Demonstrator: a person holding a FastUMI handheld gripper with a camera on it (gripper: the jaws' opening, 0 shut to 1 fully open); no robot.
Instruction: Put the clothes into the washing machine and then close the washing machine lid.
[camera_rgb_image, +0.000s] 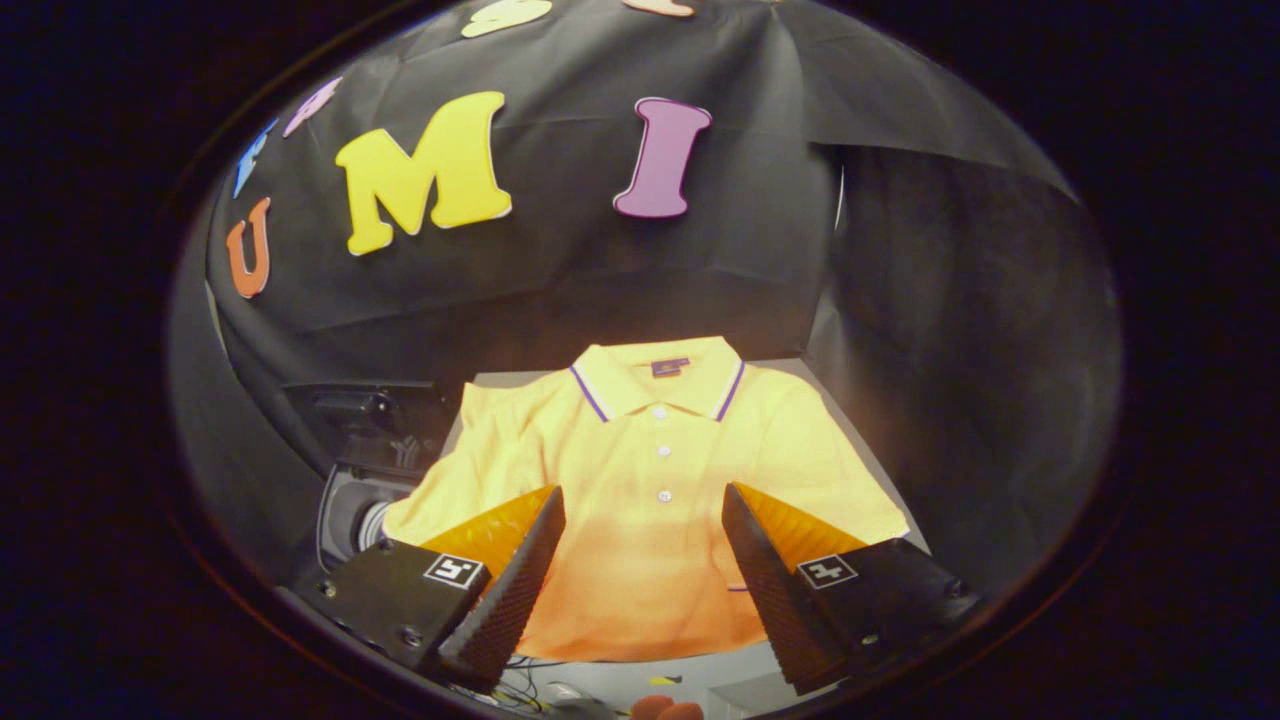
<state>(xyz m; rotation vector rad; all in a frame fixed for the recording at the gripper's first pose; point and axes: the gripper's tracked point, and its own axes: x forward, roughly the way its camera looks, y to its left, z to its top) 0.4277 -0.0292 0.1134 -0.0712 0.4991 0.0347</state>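
1. Shirt (650, 480): a yellow polo lying flat and spread out, front up, in the middle of the frame, on a pale table (860, 420). Its collar, with a dark stripe along the edge, points to the upper part of the frame; its hem lies toward the lower part.
2. Three white buttons run down the placket below the collar, and a small dark label sits inside the neck.
3. Gripper (643, 570): its fingers are spread wide apart at the lower centre of the frame and hold nothing. The lower half of the shirt shows between them; whether they touch the cloth cannot be told.
4. Each finger carries a small square black-and-white marker on its block.
5. Washer (350, 500): at the lower left of the frame, just beside the shirt's sleeve, a dark opening with a rounded rim shows, and a dark lid (365, 415) stands raised above it.
6. Black cloth wall (600, 270): it hangs behind the table, across the upper frame and down the right side.
7. Some thin cables (520, 680) lie at the bottom of the frame, below the shirt's hem.
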